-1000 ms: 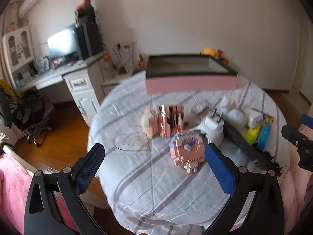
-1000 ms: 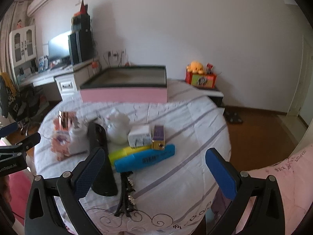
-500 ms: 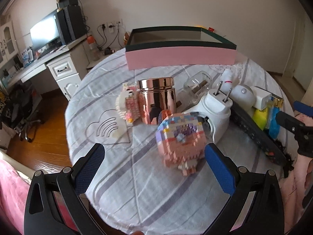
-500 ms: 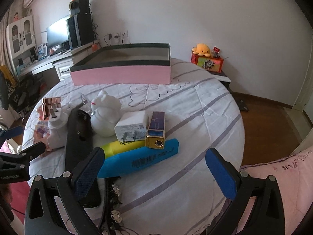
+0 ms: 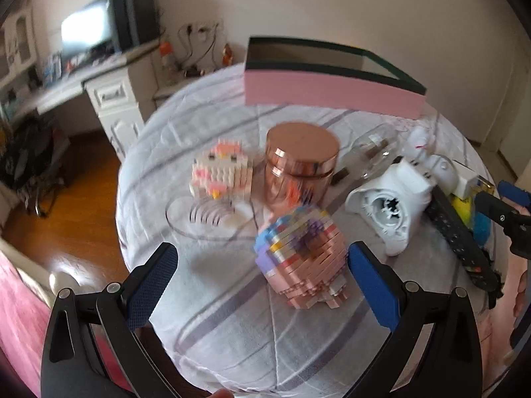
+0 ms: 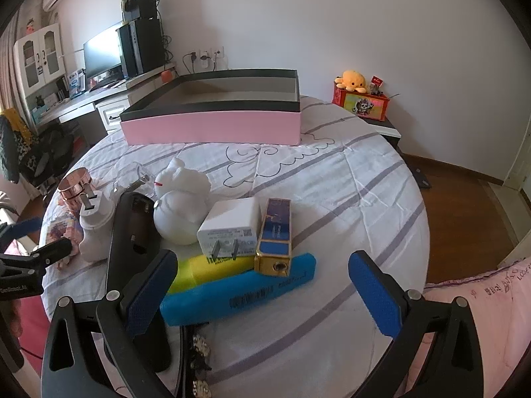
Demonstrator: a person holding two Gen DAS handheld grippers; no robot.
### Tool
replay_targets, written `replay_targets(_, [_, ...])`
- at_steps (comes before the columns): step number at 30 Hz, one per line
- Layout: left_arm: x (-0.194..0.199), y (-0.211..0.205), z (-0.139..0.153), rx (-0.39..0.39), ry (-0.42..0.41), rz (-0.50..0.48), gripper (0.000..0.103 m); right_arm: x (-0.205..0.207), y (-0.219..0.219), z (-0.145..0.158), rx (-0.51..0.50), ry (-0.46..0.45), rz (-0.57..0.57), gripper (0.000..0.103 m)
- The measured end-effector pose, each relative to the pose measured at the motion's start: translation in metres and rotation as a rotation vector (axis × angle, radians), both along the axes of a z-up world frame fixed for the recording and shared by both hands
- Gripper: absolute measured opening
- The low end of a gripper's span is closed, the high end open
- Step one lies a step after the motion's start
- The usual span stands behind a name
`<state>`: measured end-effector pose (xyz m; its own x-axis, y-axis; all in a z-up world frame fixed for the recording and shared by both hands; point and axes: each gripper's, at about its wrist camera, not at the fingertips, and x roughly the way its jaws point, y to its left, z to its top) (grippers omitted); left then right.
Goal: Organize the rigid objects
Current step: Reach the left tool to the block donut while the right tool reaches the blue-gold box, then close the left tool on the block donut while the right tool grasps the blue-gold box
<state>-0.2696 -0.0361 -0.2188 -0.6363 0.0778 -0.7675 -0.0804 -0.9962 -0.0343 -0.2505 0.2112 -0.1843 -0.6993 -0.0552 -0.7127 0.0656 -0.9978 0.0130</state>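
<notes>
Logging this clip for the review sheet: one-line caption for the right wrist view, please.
Open right gripper hovers over blue tube, yellow tube and white charger; empty pink box behind.

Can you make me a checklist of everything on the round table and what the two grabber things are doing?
Surface: round table under a white cloth with grey stripes.
Job's things: pink box, open and looks empty; brick-built egg toy; brick-built chick; rose-gold jar; white plug adapter; white charger; gold and blue case; yellow marker; blue marker; black remote; white figurine.
Clutter: clear glass bottle lying on its side.
Grippers: left gripper open, the egg toy between its fingers; right gripper open over the markers.
Cables: plugs in the wall socket.
Surroundings: desk with monitor; orange plush.
</notes>
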Motion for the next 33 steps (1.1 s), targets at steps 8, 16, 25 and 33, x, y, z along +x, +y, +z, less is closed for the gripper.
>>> replay_targets(8, [0.001,0.008,-0.013,-0.037,0.028,0.008,0.103,-0.017,0.005,-0.01,0.0,-0.027,0.034,0.103])
replay_targets(16, [0.006,0.008,-0.01,-0.041,0.075,-0.022,0.09,-0.029,0.005,-0.011,0.009,-0.034,0.083,0.091])
replay_targets(25, [0.012,-0.001,-0.001,-0.014,0.069,-0.083,0.061,-0.007,0.03,0.007,-0.044,0.016,0.044,0.092])
replay_targets(33, [0.014,0.008,-0.004,-0.062,0.065,-0.091,0.063,-0.009,0.044,-0.002,-0.018,-0.032,0.017,0.074])
